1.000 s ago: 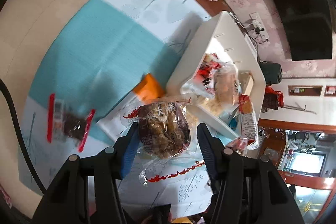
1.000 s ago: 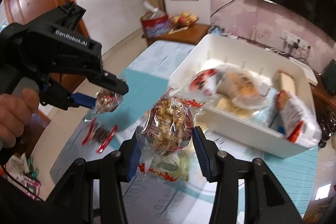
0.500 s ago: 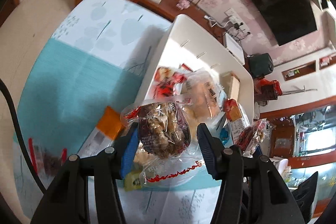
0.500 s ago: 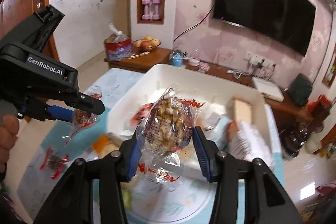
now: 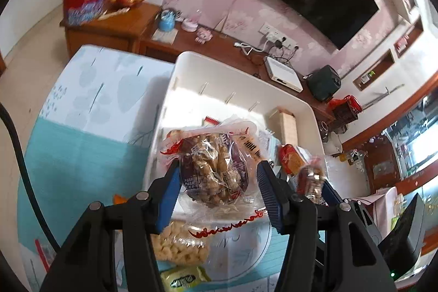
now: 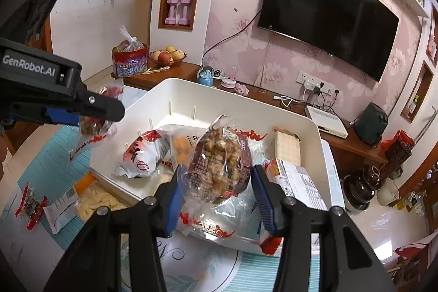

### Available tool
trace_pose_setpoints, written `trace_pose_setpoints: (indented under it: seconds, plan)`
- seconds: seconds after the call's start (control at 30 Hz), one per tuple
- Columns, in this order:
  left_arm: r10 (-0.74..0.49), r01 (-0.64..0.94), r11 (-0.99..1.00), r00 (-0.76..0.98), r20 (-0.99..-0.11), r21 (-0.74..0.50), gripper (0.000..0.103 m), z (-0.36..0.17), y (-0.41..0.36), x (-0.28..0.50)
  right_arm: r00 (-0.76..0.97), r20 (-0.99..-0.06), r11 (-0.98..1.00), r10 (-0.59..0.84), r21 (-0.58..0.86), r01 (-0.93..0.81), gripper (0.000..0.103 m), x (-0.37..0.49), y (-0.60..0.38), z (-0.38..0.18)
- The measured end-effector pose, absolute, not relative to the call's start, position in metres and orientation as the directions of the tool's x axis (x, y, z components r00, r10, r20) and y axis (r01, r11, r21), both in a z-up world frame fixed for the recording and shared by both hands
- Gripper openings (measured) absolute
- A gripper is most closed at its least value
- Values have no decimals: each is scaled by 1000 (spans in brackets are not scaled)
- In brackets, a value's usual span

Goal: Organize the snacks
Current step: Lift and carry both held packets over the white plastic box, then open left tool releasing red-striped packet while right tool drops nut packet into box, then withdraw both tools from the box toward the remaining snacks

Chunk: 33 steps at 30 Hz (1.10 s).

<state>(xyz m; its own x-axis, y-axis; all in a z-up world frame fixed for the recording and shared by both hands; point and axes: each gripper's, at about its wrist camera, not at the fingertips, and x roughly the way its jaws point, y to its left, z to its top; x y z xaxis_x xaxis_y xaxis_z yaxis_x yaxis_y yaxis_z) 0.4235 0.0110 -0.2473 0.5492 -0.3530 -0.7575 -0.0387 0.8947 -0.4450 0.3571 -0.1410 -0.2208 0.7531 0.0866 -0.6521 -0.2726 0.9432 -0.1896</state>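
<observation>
My left gripper (image 5: pixel 217 184) is shut on a clear bag of brown nut snacks (image 5: pixel 215 171), held above the near left corner of the white bin (image 5: pixel 191 59). My right gripper (image 6: pixel 216 185) is shut on a similar nut snack bag (image 6: pixel 220 163), held over the near edge of the white bin (image 6: pixel 219 93). The left gripper with its bag (image 6: pixel 94 122) shows at the left of the right wrist view. The right gripper's bag (image 5: pixel 310 178) shows at the right of the left wrist view. The bin holds several snack packs and a tan box (image 6: pixel 286 145).
On the teal and white tablecloth (image 5: pixel 82 155) lie a pale puffed snack bag (image 5: pixel 178 245), a yellow-green pack (image 5: pixel 183 278), a red-ended pack (image 6: pixel 30 205) and a white and orange pack (image 6: pixel 64 203). A wooden sideboard (image 6: pixel 164 73) with fruit and a TV (image 6: pixel 325 10) stand behind.
Both grippers have moved forward and up towards the bin, each still holding its nut bag. The bags now hang over the bin's near edge.
</observation>
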Motion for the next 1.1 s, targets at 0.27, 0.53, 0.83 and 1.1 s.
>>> trace_pose_setpoints:
  seconds: [0.27, 0.53, 0.83, 1.1]
  plan:
    - [-336, -18, 909, 562, -756, -417, 61, -243, 1, 427, 742, -665, 957, 84, -153, -245, 49, 363, -150, -221]
    - [-352, -22, 899, 560, -750, -438, 70, -240, 12, 418, 739, -667, 963, 91, -130, -235, 49, 357, -151, -220]
    - [-321, -59, 903, 564, -761, -425, 76, -238, 44, 386, 737, -669, 962, 96, -127, -241, 50, 338, -137, -215]
    - [-285, -92, 915, 544, -789, -394, 77, -240, 82, 352, 709, -695, 968, 116, -81, -238, 55, 312, -121, -215]
